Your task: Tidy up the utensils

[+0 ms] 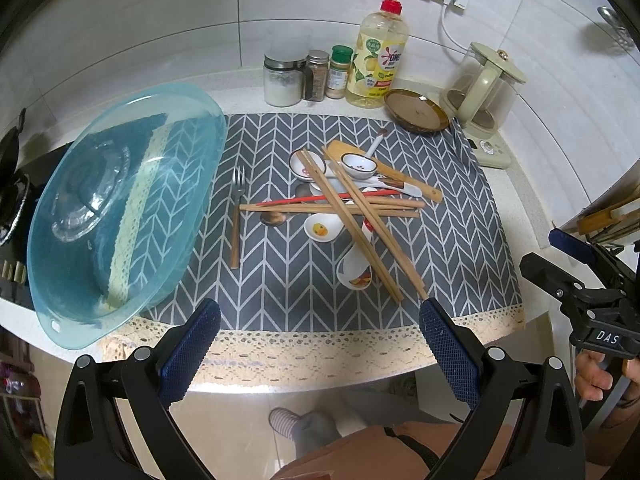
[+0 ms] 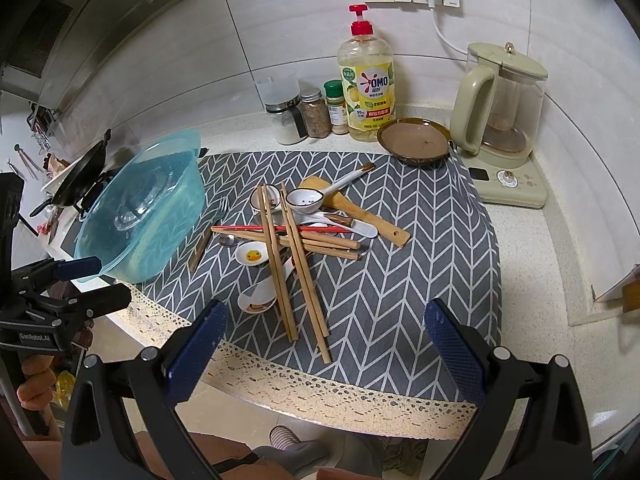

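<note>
The utensils lie in a loose, crossed heap near the middle of a grey chevron mat (image 1: 280,280) with a lace hem, spread over the pale speckled surface (image 2: 532,264). Long wooden chopsticks (image 1: 348,216) slant across the top of the heap, some crossing near its centre; a red chopstick (image 1: 320,199) runs sideways beneath them. White ceramic spoons sit among them: one with a yellow duck (image 1: 320,230) printed in its bowl, one dotted spoon (image 1: 358,165) resting on a flat wooden spatula (image 1: 400,178), and another spoon (image 1: 354,270) nearest the front edge, partly under the sticks. A fork (image 1: 237,216) with a wooden handle lies apart on the left, just beside a translucent blue basin (image 1: 120,216) standing on the mat's left edge.

The left claw (image 1: 320,320) and the right claw (image 2: 326,322) both hang spread wide with nothing between the blue pads, just off the surface's front edge, short of the heap
</note>
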A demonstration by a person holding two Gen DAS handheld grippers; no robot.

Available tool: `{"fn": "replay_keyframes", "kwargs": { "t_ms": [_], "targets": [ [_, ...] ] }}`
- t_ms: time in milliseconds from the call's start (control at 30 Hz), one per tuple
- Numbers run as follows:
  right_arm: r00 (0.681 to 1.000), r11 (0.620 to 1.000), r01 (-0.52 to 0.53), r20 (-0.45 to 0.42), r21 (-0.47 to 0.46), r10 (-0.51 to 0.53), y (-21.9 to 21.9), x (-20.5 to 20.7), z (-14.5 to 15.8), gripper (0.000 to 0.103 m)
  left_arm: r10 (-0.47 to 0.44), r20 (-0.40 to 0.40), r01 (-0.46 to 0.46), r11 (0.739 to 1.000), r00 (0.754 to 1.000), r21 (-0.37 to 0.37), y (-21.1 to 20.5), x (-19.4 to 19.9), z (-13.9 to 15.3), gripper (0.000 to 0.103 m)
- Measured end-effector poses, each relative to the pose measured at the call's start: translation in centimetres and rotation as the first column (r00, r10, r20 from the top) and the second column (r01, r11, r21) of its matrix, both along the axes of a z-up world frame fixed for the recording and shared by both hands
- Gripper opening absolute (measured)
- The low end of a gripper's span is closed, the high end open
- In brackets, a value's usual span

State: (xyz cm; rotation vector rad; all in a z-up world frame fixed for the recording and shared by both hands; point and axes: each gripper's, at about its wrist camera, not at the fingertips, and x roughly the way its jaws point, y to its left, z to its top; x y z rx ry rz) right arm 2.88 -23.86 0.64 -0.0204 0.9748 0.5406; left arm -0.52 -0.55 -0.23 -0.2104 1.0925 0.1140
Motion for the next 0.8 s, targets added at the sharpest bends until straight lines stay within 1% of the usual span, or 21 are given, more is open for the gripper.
{"fn": "replay_keyframes", "kwargs": {
  "t_ms": [800],
  "targets": [
    [1.0, 1.0, -0.001, 0.003, -0.003, 0.001, 0.36, -0.02, -0.05, 0.096, 0.0, -0.001, 0.0, 1.0, 1.0, -0.001, -0.04, -0.33, 0.11, 0.099]
  ]
}}
